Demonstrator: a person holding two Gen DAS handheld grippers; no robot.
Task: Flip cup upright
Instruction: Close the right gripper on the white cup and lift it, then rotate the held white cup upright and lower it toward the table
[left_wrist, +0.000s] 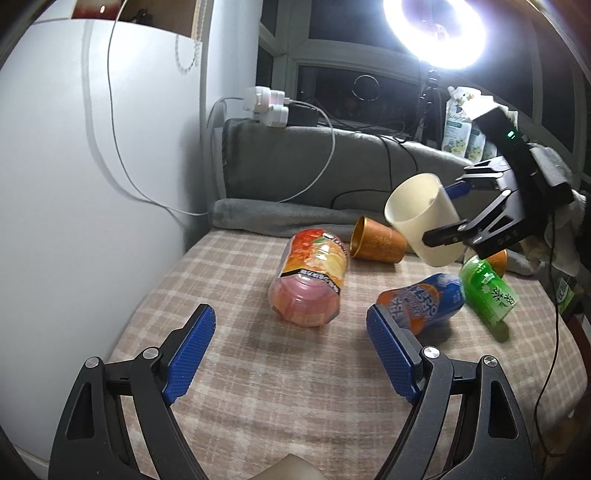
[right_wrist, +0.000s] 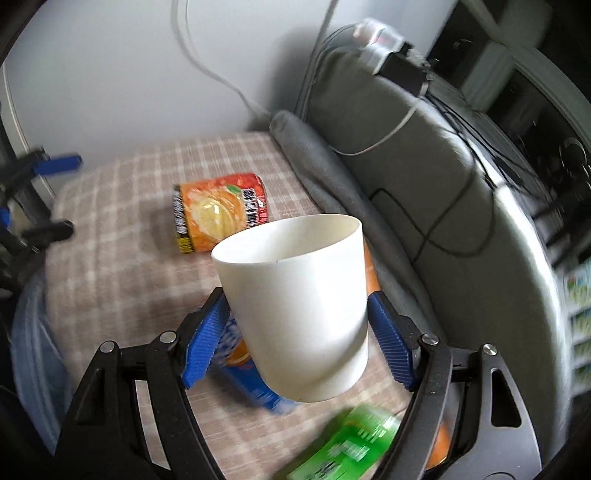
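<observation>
A cream-white cup (right_wrist: 299, 310) is held in the air between the blue pads of my right gripper (right_wrist: 297, 332), mouth tilted up and away. In the left wrist view the same cup (left_wrist: 424, 221) hangs above the checked cloth, gripped by the right gripper (left_wrist: 452, 212) at the far right. My left gripper (left_wrist: 290, 349) is open and empty, low over the near part of the cloth. It also shows blurred at the left edge of the right wrist view (right_wrist: 51, 195).
On the checked cloth (left_wrist: 258, 387) lie an orange-labelled bottle (left_wrist: 310, 277), a gold cup on its side (left_wrist: 376, 242), a blue-orange bottle (left_wrist: 424, 299) and a green bottle (left_wrist: 487, 291). A grey cushion (left_wrist: 314, 166) with cables runs along the back. A white wall stands left.
</observation>
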